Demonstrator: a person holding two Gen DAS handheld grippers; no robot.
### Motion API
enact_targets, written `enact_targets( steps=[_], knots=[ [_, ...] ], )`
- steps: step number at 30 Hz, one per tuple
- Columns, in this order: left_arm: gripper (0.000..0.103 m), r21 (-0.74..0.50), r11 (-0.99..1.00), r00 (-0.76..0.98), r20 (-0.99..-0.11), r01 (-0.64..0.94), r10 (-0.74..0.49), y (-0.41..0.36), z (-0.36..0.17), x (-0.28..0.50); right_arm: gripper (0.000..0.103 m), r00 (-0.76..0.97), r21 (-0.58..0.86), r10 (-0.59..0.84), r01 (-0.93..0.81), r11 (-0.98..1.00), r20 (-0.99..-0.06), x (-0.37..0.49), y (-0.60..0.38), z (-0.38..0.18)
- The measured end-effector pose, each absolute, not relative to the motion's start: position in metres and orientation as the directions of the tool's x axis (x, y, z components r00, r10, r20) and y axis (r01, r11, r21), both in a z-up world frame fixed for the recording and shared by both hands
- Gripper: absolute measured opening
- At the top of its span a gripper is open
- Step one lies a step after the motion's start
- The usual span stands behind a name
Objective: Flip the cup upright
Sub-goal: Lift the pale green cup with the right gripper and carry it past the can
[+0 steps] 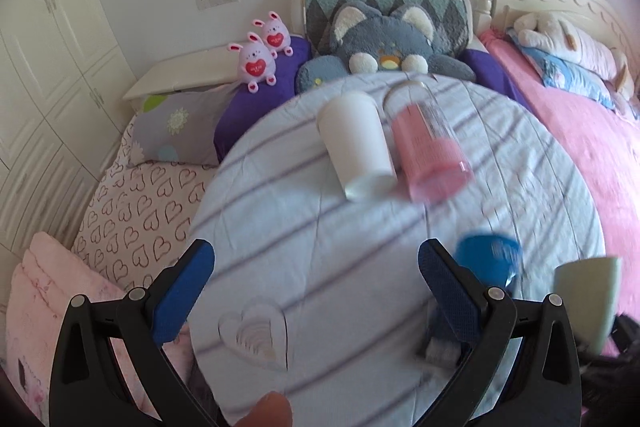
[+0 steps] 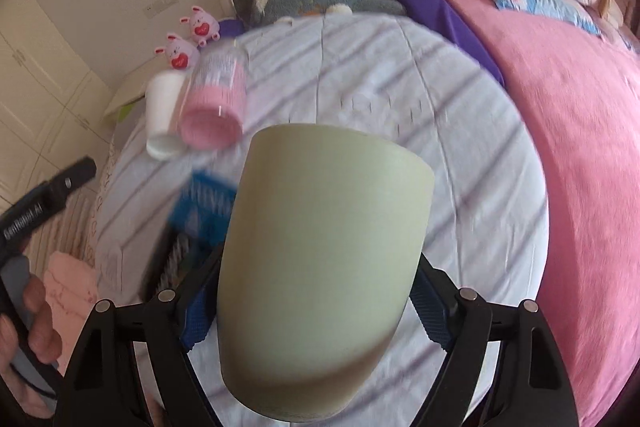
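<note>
My right gripper [image 2: 312, 315] is shut on a pale green cup [image 2: 324, 267] and holds it above the round table, its wide end pointing away from the camera; the cup also shows at the right edge of the left wrist view [image 1: 588, 303]. My left gripper [image 1: 316, 287] is open and empty above the near part of the table. A white cup [image 1: 356, 147] and a pink and clear cup [image 1: 432, 155] lie on their sides at the far side of the table. A blue cup [image 1: 488, 263] lies just right of my left gripper's right finger.
The round table wears a pale striped cloth [image 1: 320, 227]. Behind it are a bed with a pink blanket [image 1: 580, 131], pillows, a grey cat plush [image 1: 384, 43] and two pink bunny toys [image 1: 260, 55]. White wardrobes [image 1: 48, 67] stand at left.
</note>
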State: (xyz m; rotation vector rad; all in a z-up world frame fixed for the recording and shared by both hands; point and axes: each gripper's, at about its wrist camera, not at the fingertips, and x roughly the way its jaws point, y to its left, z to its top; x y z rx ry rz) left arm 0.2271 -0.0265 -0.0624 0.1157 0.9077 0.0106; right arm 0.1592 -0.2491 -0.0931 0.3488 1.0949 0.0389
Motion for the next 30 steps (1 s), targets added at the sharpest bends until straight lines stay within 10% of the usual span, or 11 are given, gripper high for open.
enact_targets(
  steps=[30],
  knots=[
    [0.103, 0.124, 0.988, 0.603, -0.796, 0.089, 0.045, -0.045, -0.063, 0.144, 0.103, 0.55, 0.31, 0.215, 0.085, 0.947, -0.807, 0.094, -0.226, -0.075]
  ],
)
